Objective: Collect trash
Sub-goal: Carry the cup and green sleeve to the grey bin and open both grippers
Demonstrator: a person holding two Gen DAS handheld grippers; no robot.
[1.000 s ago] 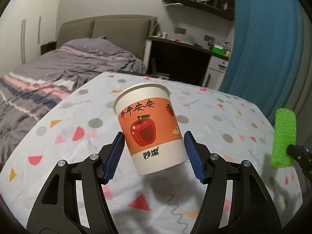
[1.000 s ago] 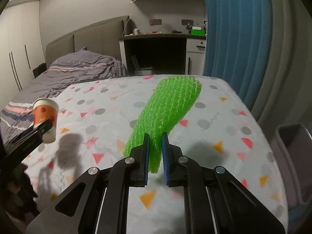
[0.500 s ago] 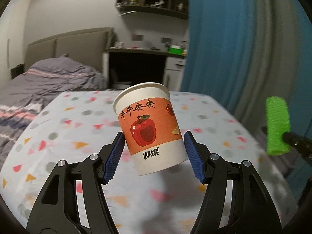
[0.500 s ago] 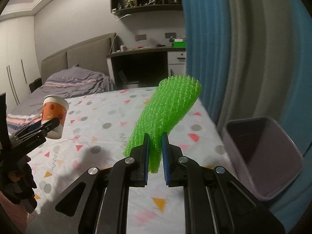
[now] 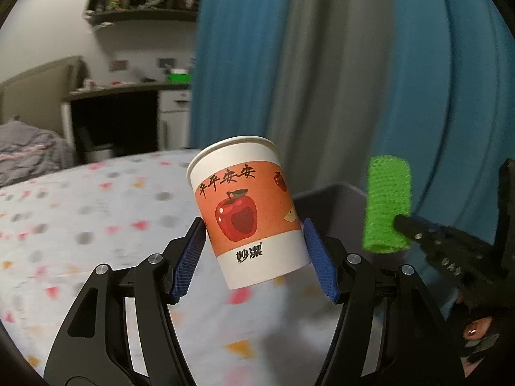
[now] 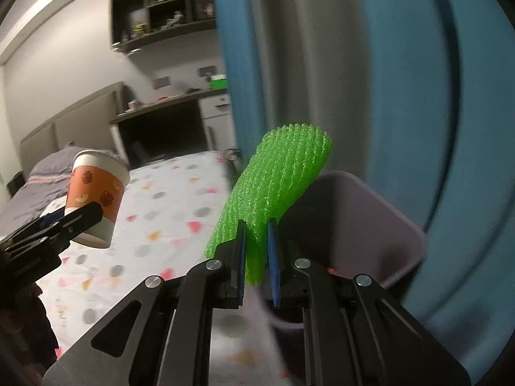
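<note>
Your left gripper (image 5: 254, 251) clamped the cup (image 5: 248, 209), frame centre. Your right gripper (image 6: 256, 254) pinched the green foam net (image 6: 276, 189) against the bin (image 6: 379, 212) rim; curtain (image 6: 402, 80) close behind.

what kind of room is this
Most likely a bedroom: a bed with a spotted sheet and padded headboard, a desk against the wall, and shelves of small items above it.

Smooth matt paper cup (image 5: 248, 212); knobbly green foam net sleeve (image 6: 276, 189); matt plastic bin (image 6: 379, 218); soft printed cloth bedsheet (image 5: 80, 218); ribbed blue claw pads (image 5: 190, 257).
</note>
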